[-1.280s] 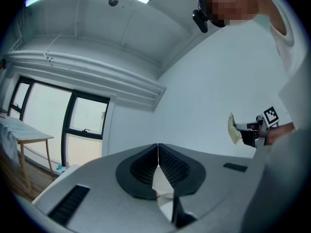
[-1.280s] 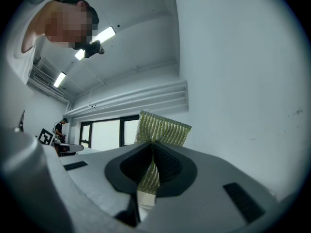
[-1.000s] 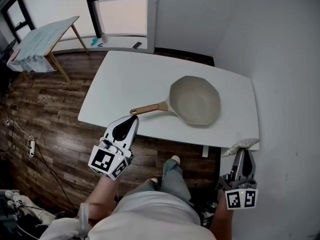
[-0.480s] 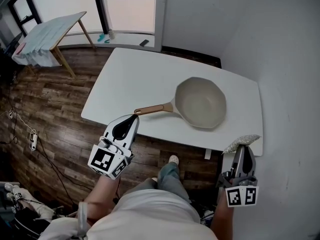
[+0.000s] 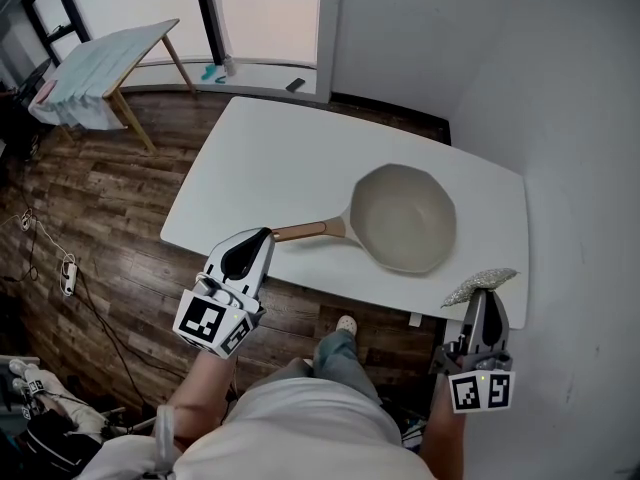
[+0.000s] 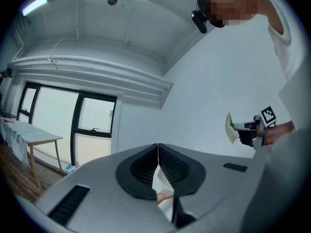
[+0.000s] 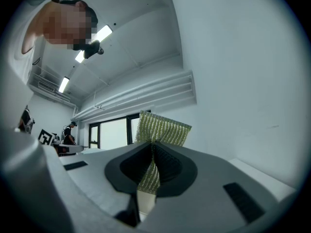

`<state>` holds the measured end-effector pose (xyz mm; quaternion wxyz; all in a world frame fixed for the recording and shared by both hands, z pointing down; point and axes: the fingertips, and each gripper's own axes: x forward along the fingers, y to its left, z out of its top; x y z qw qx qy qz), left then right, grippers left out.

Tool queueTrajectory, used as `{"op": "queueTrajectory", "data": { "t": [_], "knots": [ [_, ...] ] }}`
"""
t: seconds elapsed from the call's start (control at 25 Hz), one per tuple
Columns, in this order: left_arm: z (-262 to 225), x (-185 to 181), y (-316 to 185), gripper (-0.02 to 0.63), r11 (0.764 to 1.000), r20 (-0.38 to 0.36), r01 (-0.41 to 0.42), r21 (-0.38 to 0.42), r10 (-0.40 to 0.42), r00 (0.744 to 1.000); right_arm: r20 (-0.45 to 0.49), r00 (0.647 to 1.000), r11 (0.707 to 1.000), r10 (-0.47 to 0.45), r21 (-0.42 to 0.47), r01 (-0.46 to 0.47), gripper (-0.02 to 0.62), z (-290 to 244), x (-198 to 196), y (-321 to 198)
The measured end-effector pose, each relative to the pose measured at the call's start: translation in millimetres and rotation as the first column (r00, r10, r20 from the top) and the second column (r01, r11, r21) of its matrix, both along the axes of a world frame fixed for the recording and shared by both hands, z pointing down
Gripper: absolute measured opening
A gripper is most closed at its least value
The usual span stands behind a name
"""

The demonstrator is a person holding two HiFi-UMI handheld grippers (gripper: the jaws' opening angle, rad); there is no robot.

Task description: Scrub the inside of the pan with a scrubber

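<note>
A cream pan (image 5: 403, 217) with a wooden handle (image 5: 305, 232) lies on the white table (image 5: 280, 158), handle pointing left. My left gripper (image 5: 263, 236) is shut and empty, its tip just left of the handle's end. My right gripper (image 5: 481, 290) is shut on a sparkly green scrubber (image 5: 480, 282), held at the table's near right corner, to the right of and nearer than the pan. In the right gripper view the scrubber (image 7: 158, 130) stands up from between the pressed pads. The left gripper view shows the closed jaws with the scrubber (image 6: 231, 128) in the other gripper far right.
A wooden table with a light blue cloth (image 5: 95, 73) stands at the back left by the window. Small items (image 5: 212, 70) lie on the floor under the window. White walls (image 5: 560, 118) close in behind and to the right. Cables (image 5: 65, 268) run over the wooden floor.
The view has shifted, so table and pan sit lower and further right in the picture. Both grippers stand closer to the table edge; the left tip now nears the handle's end.
</note>
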<state>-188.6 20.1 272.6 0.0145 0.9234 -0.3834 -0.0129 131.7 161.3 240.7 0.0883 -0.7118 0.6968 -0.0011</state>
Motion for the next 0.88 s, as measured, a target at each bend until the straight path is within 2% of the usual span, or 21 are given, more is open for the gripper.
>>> {"op": "queueTrajectory", "data": {
  "t": [0.48,0.88],
  "knots": [
    [-3.8,32.2,-48.1,0.014,0.998,0.002,0.064,0.008,-0.064,0.998,0.011,0.995,0.995,-0.100,0.007,0.100,0.029,-1.4,32.3,-83.2],
    [-23.5,65.9,-66.3,0.014,0.995,-0.010,0.070,0.064,-0.070,0.998,0.018,0.984,0.984,-0.175,0.015,0.175,0.030,-8.6,61.3,-134.5]
  ]
}}
